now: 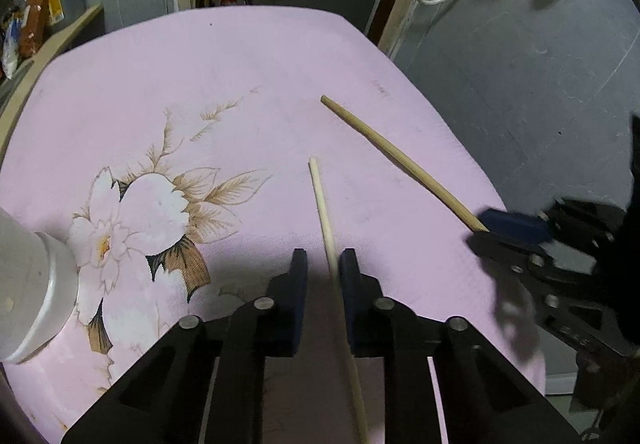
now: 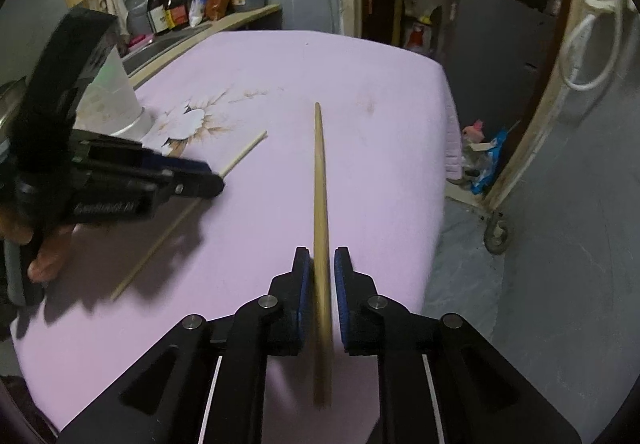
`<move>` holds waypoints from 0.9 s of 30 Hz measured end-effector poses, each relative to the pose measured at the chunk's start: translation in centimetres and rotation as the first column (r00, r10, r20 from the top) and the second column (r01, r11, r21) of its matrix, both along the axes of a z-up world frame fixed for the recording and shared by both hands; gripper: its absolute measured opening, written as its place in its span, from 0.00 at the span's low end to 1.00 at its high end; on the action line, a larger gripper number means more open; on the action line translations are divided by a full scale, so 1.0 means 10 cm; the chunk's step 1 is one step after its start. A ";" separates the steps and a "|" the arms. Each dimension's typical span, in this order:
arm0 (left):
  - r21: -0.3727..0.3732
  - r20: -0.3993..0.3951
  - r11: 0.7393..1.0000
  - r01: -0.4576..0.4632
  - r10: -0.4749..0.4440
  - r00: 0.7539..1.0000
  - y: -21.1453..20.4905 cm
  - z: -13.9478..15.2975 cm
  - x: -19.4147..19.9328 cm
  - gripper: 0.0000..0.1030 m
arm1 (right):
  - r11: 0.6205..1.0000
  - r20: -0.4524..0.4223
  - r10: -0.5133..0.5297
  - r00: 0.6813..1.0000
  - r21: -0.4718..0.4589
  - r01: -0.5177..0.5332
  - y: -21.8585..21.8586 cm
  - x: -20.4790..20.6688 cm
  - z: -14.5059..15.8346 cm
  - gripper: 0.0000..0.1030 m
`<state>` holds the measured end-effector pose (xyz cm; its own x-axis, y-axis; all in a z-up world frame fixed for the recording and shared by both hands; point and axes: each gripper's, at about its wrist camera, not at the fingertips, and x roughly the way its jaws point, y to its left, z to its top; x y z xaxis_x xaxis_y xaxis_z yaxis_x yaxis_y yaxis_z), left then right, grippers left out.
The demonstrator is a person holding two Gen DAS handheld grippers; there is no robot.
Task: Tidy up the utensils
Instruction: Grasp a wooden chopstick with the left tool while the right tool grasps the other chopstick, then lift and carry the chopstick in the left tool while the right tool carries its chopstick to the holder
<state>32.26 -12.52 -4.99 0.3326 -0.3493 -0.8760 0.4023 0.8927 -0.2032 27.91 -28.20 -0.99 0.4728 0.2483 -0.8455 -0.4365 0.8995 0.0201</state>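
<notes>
From my left wrist, my left tool (image 1: 323, 264) brackets the thin chopstick (image 1: 325, 212) with a gap beside one pad, not clenched; it lies on the pink tabletop (image 1: 248, 56); from my right wrist, my right tool (image 2: 322, 264) straddles the thicker stick (image 2: 319, 172), pads just clear; both look light, stiff, slippery, best gripped mid-length.

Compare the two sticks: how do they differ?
The thin stick is slimmer and paler cream; the thick stick is stouter and tan. The thin stick runs between the left gripper's jaws, the thick stick between the right gripper's. Both are straight, plain, and over the pink cloth.
</notes>
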 end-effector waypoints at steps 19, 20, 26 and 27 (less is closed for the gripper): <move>-0.120 0.089 0.990 -0.069 0.080 0.993 0.29 0.22 -0.28 0.02 | 0.985 -0.091 -0.093 0.992 0.138 0.105 0.03 0.38 0.06 0.05; -0.132 0.126 0.989 -0.072 0.088 0.988 0.33 0.28 -0.34 0.02 | 0.974 -0.055 -0.103 0.993 0.195 0.112 0.00 0.26 0.13 0.05; -0.223 0.386 0.970 -0.098 0.180 0.905 0.49 0.72 -0.81 0.02 | 0.929 0.226 -0.159 0.961 0.364 0.069 0.08 -0.33 0.52 0.05; -0.236 0.433 0.966 -0.109 0.205 0.878 0.54 0.82 -0.88 0.02 | 0.921 0.295 -0.180 0.938 0.387 0.055 0.11 -0.44 0.61 0.05</move>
<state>23.46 -7.13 3.25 0.7390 -0.4090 -0.5353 0.3502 0.9120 -0.2134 23.48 -27.06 5.09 0.7459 0.4365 -0.5030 -0.3671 0.8996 0.2363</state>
